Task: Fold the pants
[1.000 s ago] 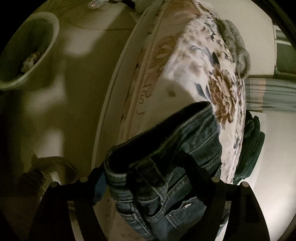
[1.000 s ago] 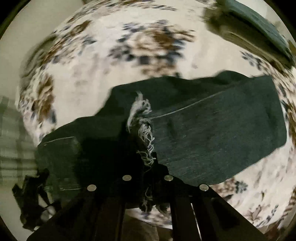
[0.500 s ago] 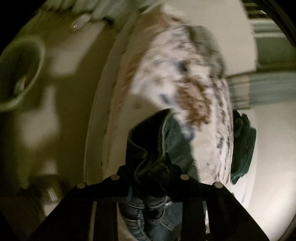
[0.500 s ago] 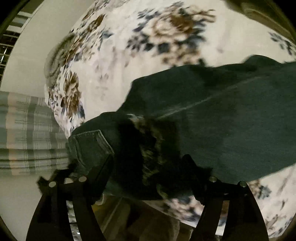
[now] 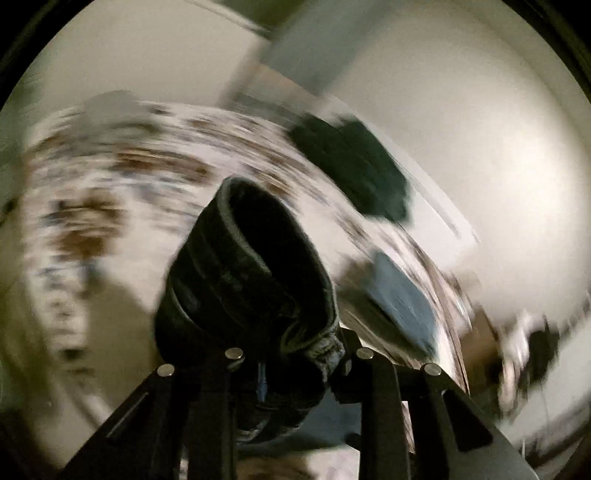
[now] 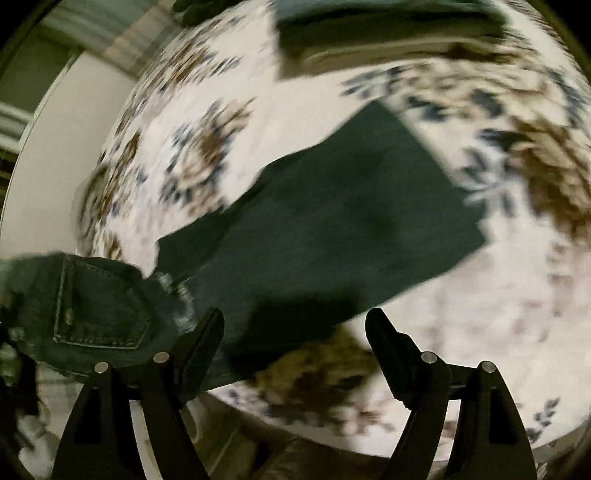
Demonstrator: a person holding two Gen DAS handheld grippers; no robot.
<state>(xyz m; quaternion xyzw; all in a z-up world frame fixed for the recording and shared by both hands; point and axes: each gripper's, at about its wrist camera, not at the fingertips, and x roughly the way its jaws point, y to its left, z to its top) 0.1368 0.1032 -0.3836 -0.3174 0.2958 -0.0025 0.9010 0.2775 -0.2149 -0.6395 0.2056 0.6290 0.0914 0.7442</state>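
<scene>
The dark blue jeans (image 5: 258, 266) are bunched at the waistband, and my left gripper (image 5: 295, 354) is shut on that bunch, holding it up above the floral bed (image 5: 110, 177). This view is badly blurred. In the right wrist view one jeans leg (image 6: 332, 221) lies flat across the bedspread, with a back pocket (image 6: 99, 314) at the lower left. My right gripper (image 6: 293, 321) hovers over the leg's near edge with its jaws opening wide; the denim shows between the fingers but the pads do not press on it.
The floral bedspread (image 6: 498, 314) fills most of the view, its near edge curving along the bottom. A dark folded garment (image 6: 388, 29) lies at the far side. A dark green bundle (image 5: 354, 166) and a blue fabric piece (image 5: 399, 295) sit near the bed's right edge.
My left gripper shut on the waistband, then rose and rolled with it. My right gripper let go of the frayed hem, opened wide and moved sideways along the leg.
</scene>
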